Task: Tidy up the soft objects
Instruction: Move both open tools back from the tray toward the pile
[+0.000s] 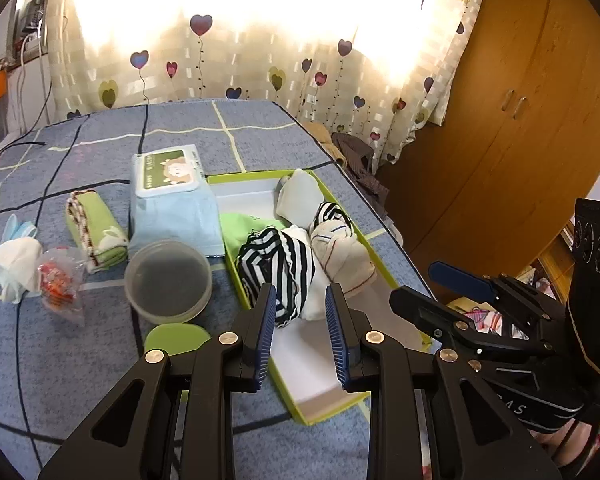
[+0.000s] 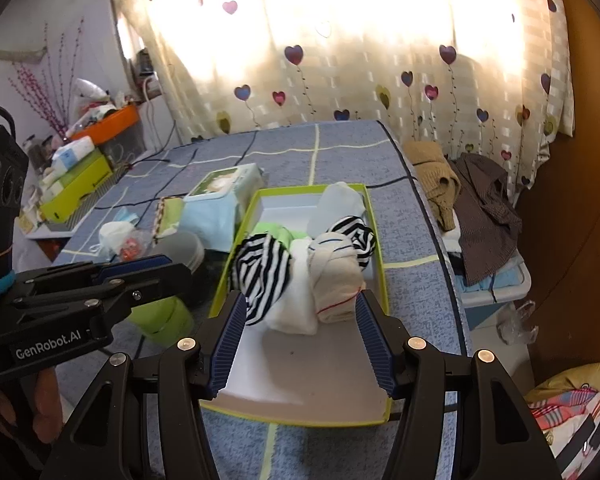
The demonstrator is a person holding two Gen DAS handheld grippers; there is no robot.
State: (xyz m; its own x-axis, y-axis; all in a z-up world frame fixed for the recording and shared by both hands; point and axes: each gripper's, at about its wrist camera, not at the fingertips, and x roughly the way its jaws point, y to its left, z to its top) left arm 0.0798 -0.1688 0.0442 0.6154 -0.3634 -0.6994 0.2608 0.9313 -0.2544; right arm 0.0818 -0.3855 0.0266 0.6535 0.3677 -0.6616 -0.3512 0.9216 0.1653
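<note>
Basically, bed (image 1: pixel 100 360) w/ blue checked cover holds a green-rimmed box (image 2: pixel 300 376) at its right side. Inside the box: rolled socks, black-white striped pair (image 1: pixel 276 268) beside a cream pair (image 2: pixel 336 280), a grey one (image 1: pixel 300 196) further back. Left of box: wipes pack (image 1: pixel 172 204), folded green cloth (image 1: pixel 96 232), round plastic tub (image 1: pixel 168 276). Left gripper (image 1: pixel 302 332) fingers spread partway, nothing pinched; right gripper (image 2: pixel 300 344) spread wide, empty, over box.

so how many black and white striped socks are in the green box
2. One striped bundle lies at the near left of the green box, beside the white sock bundle. The other sits farther back on the right, behind that bundle. More may be hidden beneath.
</note>
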